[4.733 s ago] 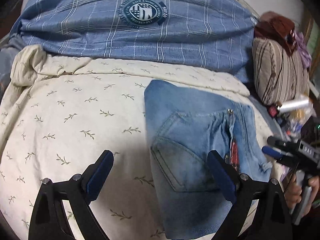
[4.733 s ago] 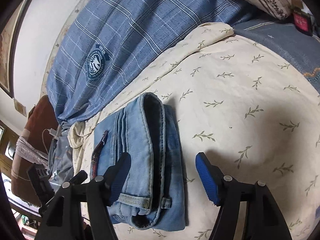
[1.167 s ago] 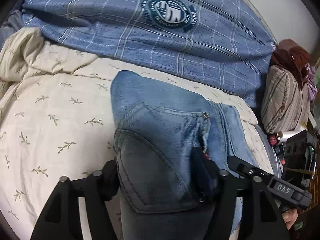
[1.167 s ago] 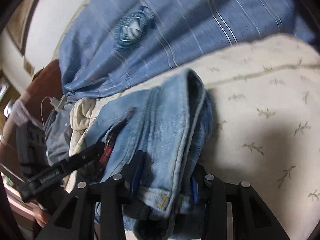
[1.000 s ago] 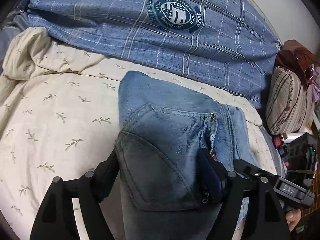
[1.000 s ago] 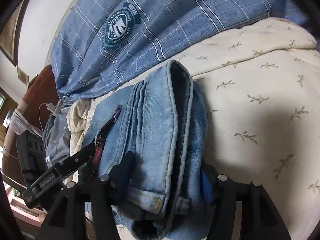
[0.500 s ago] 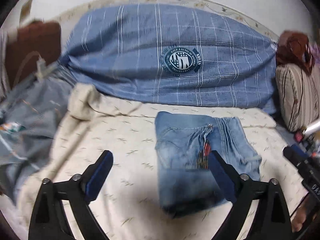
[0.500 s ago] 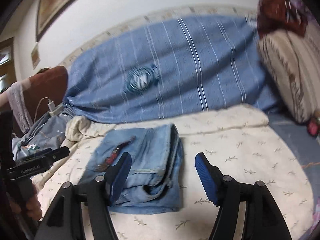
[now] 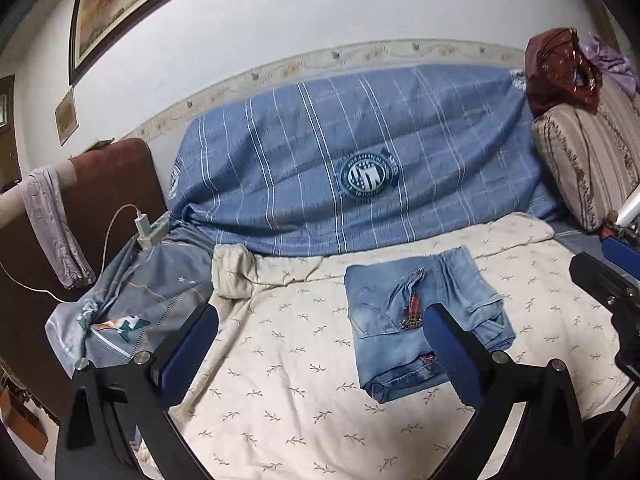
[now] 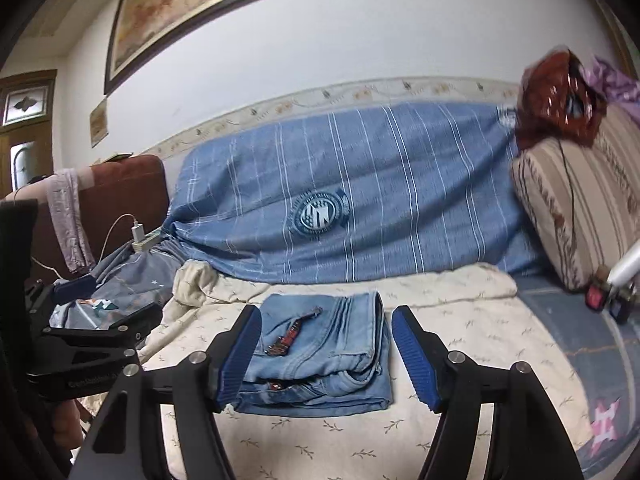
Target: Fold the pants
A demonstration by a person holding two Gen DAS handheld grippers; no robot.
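Pants [image 9: 424, 320] lie folded on the bed [image 9: 280, 380]; left gripper [image 9: 320, 352] just opened wide, right gripper [image 10: 326, 354] open, both empty; nothing apparently left

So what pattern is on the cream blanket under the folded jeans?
Small olive-brown leafy sprigs on the cream blanket, clearest in the left wrist view.

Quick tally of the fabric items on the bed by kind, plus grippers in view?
Folded jeans: 1
Cream leaf-print quilt: 1
Blue plaid cover: 1
Grey-blue printed bedding: 1
Striped cushion: 1
Grippers: 2, left gripper and right gripper, jaws open and holding nothing
Total: 7
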